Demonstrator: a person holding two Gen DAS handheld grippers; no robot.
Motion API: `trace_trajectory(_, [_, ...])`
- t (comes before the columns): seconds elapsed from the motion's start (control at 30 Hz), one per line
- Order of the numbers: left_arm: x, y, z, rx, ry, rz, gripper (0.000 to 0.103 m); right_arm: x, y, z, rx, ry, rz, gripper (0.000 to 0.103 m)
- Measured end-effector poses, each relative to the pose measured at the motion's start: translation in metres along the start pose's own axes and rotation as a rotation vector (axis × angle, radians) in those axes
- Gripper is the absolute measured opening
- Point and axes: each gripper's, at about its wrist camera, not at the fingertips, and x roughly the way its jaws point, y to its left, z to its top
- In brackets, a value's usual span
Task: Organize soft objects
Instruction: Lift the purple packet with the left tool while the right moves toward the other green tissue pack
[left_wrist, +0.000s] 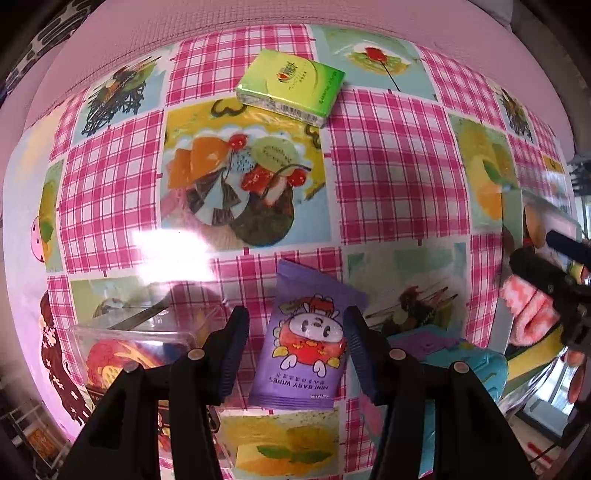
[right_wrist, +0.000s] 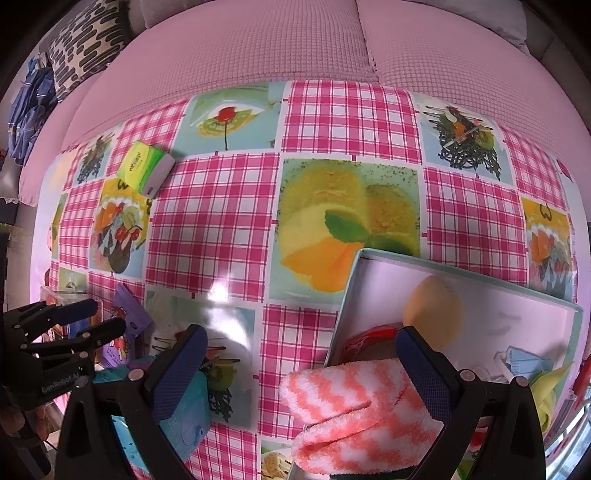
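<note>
Purple, the baby wipes pack (left_wrist: 303, 343) lay flat on the checked tablecloth (left_wrist: 391, 184) between the left gripper's (left_wrist: 295, 354) spread fingers, long axis running away from the camera. The right gripper (right_wrist: 299, 376) gaped open beside a pink-striped fuzzy sock (right_wrist: 354, 410) draped over the tray's (right_wrist: 480, 291) rim.

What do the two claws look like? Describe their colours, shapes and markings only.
The left claw has a black angular plastic frame with round silver rivets and two dark navy ribbed fingers. The right claw is built the same: black frame, silver rivets, navy pads with fine dotted texture. Seen from the right wrist view, the left claw's body carries white lettering, partly readable as "GenRobot". No sleeves or cables are clearly visible.
</note>
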Motion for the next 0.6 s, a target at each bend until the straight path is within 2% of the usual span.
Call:
trace_trajectory(0.27, [0.008,-0.007,-0.014,0.041,0.004,0.026,0.054,-0.005,0.001,-0.002,-0.003,0.001,0.007,0.103])
trace_trajectory(0.4, [0.015,-0.017,-0.021,0.060,0.038,-0.014,0.054,-0.005,0.001,-0.002,-0.009,-0.001,0.006,0.103])
trace_trajectory(0.5, [0.017,-0.026,-0.027,0.086,0.039,0.024,0.054,-0.006,0.001,-0.002,-0.009,-0.003,0.003,0.103])
trace_trajectory(0.6, [0.018,-0.029,-0.031,0.087,0.041,0.019,0.054,-0.007,0.000,-0.002,-0.005,-0.004,0.004,0.103])
